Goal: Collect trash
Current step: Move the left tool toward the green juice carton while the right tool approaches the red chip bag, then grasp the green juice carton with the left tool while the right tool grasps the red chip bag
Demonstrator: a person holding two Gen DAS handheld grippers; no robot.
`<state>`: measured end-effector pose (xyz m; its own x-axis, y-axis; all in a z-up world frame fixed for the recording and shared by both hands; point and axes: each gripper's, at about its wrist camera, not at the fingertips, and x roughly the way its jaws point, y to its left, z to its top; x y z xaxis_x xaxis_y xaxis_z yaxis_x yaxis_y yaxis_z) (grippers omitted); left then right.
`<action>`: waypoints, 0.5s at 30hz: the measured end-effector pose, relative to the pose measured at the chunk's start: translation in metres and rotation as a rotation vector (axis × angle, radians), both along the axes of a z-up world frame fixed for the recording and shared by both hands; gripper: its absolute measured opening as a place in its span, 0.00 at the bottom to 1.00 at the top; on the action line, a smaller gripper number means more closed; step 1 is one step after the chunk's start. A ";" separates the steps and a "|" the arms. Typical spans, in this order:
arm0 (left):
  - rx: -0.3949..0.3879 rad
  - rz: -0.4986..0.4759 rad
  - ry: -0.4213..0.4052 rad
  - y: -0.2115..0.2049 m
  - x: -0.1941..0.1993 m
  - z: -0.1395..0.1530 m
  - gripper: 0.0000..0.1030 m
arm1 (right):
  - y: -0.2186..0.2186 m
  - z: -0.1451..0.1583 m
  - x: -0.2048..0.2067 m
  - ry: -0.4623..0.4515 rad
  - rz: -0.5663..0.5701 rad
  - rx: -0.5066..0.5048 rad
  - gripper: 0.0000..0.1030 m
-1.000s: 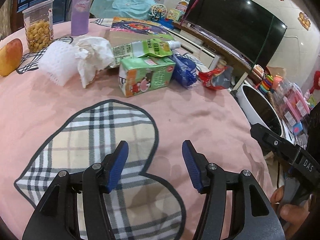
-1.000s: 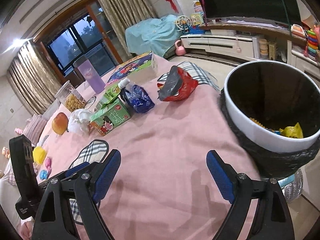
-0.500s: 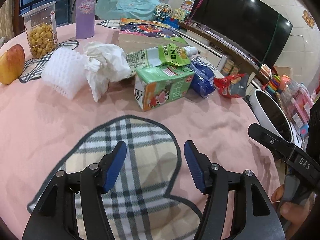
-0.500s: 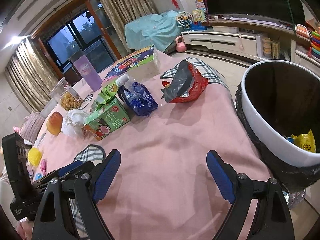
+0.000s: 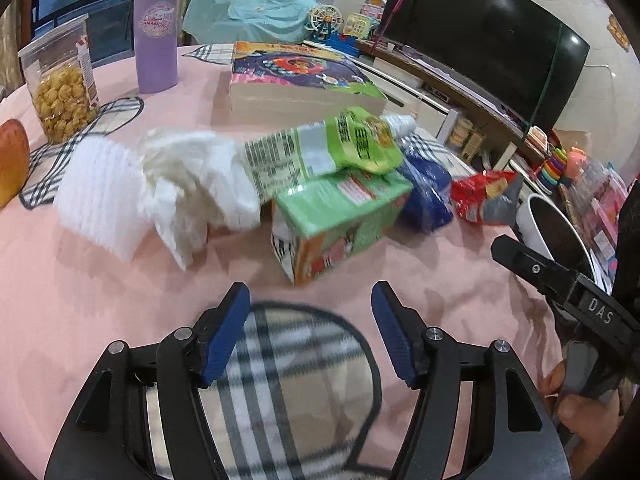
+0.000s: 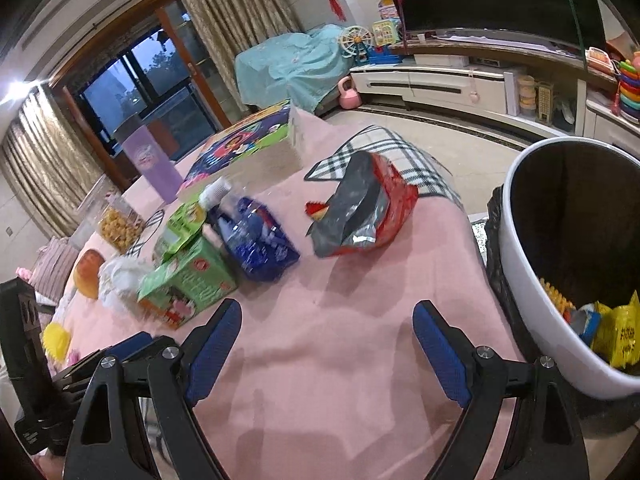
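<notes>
Trash lies on the pink tablecloth: a green drink carton [image 5: 340, 220] [image 6: 188, 284], a green pouch [image 5: 328, 148], a crumpled white tissue [image 5: 192, 176], a white foam net [image 5: 100, 196], a blue wrapper [image 5: 424, 192] [image 6: 256, 236] and a red snack bag [image 5: 484, 196] [image 6: 360, 208]. My left gripper [image 5: 310, 304] is open and empty, just short of the carton. My right gripper [image 6: 326, 320] is open and empty over bare cloth, between the snack bag and the white bin [image 6: 516, 280] at the right, which holds wrappers.
A purple tumbler [image 5: 155, 28], a popcorn jar [image 5: 60, 80], an apple [image 5: 12, 160] and a colourful box [image 5: 296, 80] stand at the back. A plaid heart patch [image 5: 280, 380] lies under my left gripper. The table edge drops off beside the bin.
My left gripper has moved forward towards the carton and tissue. My right gripper has moved forward along the table, nearer the snack bag. Both stay open.
</notes>
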<state>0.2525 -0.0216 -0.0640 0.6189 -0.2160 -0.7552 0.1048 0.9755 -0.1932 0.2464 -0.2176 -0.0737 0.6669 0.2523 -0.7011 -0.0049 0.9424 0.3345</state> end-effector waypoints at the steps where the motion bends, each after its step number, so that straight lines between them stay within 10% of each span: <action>1: 0.004 0.003 -0.003 0.000 0.003 0.000 0.64 | 0.000 -0.001 0.003 0.000 -0.002 -0.002 0.86; 15: -0.038 -0.011 -0.008 0.005 0.040 -0.002 0.65 | -0.003 -0.007 0.048 0.020 -0.034 -0.037 0.86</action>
<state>0.2921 -0.0166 -0.0664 0.6221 -0.2518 -0.7413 0.1175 0.9662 -0.2296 0.2944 -0.2207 -0.0809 0.6607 0.2036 -0.7225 0.0333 0.9536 0.2991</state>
